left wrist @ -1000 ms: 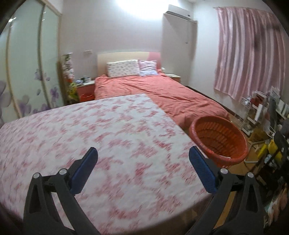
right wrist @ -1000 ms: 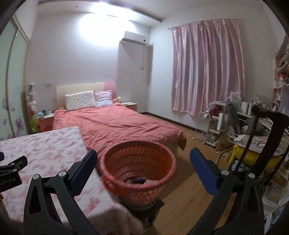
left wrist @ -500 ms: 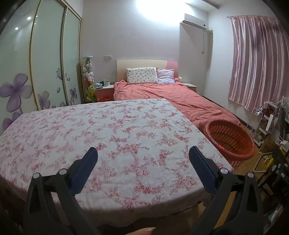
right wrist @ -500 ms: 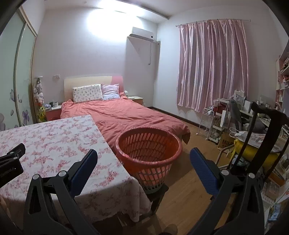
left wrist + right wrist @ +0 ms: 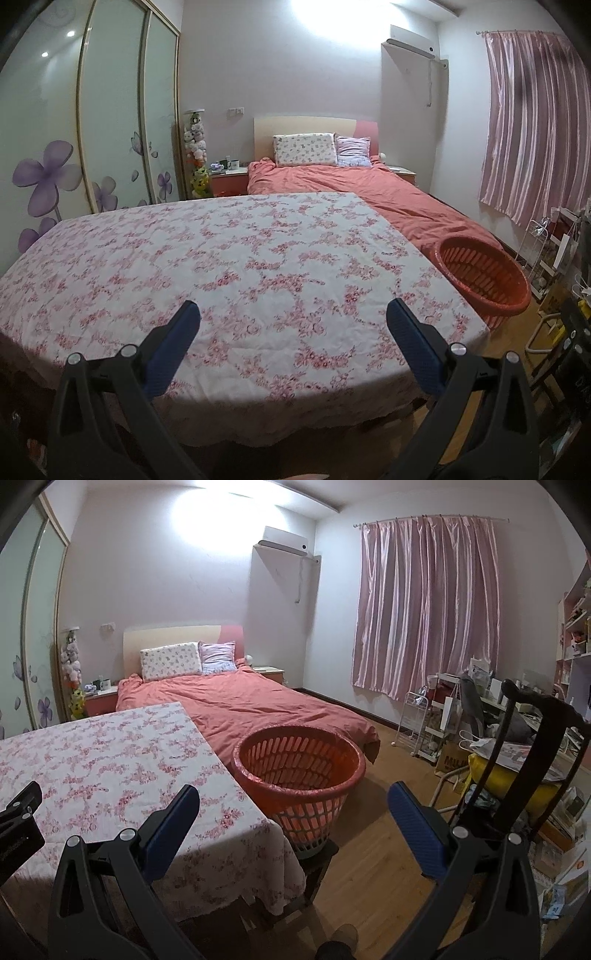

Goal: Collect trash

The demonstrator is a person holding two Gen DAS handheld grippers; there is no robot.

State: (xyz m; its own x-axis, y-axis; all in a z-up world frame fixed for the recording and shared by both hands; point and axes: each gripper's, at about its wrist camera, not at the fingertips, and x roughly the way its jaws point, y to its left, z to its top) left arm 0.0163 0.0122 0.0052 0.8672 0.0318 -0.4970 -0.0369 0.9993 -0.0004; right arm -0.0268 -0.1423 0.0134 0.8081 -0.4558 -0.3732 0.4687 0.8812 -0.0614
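A red plastic basket (image 5: pixel 299 771) stands on a low dark stool beside the right edge of a table with a pink floral cloth (image 5: pixel 99 760). It also shows in the left wrist view (image 5: pixel 484 277). My left gripper (image 5: pixel 293 325) is open and empty, held back from the table's near edge over the cloth (image 5: pixel 229 266). My right gripper (image 5: pixel 293 805) is open and empty, held back from the basket. The inside bottom of the basket is hidden. No trash shows on the cloth.
A bed with a red cover (image 5: pixel 251 705) lies behind the table. Pink curtains (image 5: pixel 424 605) hang at the right. A white rack (image 5: pixel 417 720), a cluttered desk and a dark chair back (image 5: pixel 535 734) stand at the right. Sliding wardrobe doors (image 5: pixel 110 122) line the left. Wood floor (image 5: pixel 369 878) lies beyond the basket.
Both grippers have pulled back and up from the table and basket. The whole table top now shows in the left view. Both stayed open.
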